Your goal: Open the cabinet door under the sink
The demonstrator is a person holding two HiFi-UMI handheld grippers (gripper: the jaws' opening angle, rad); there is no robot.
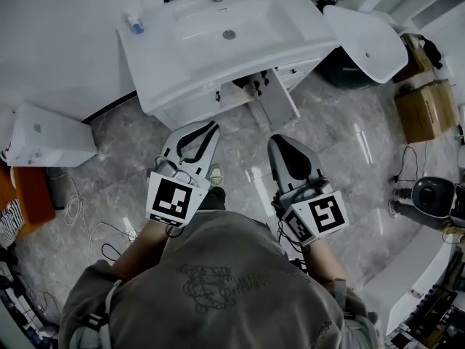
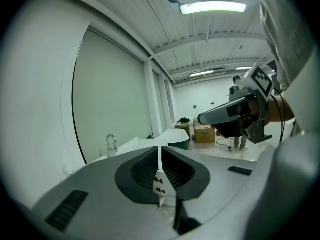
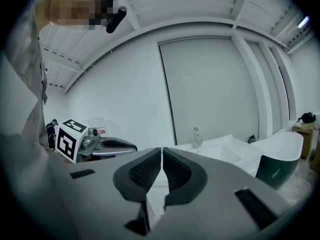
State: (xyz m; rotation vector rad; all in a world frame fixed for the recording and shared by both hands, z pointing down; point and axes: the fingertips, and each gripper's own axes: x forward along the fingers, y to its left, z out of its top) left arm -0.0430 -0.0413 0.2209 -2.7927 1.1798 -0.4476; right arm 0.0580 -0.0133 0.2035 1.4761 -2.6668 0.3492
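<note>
Both hands reach forward side by side, the left gripper (image 1: 207,130) and right gripper (image 1: 280,143) near level, jaws together and empty, pointing at the sink (image 1: 149,58).

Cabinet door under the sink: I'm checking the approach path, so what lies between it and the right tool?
Nothing but floor: in the head view, the short stretch between the cabinet door and the right tool is bare.
</note>
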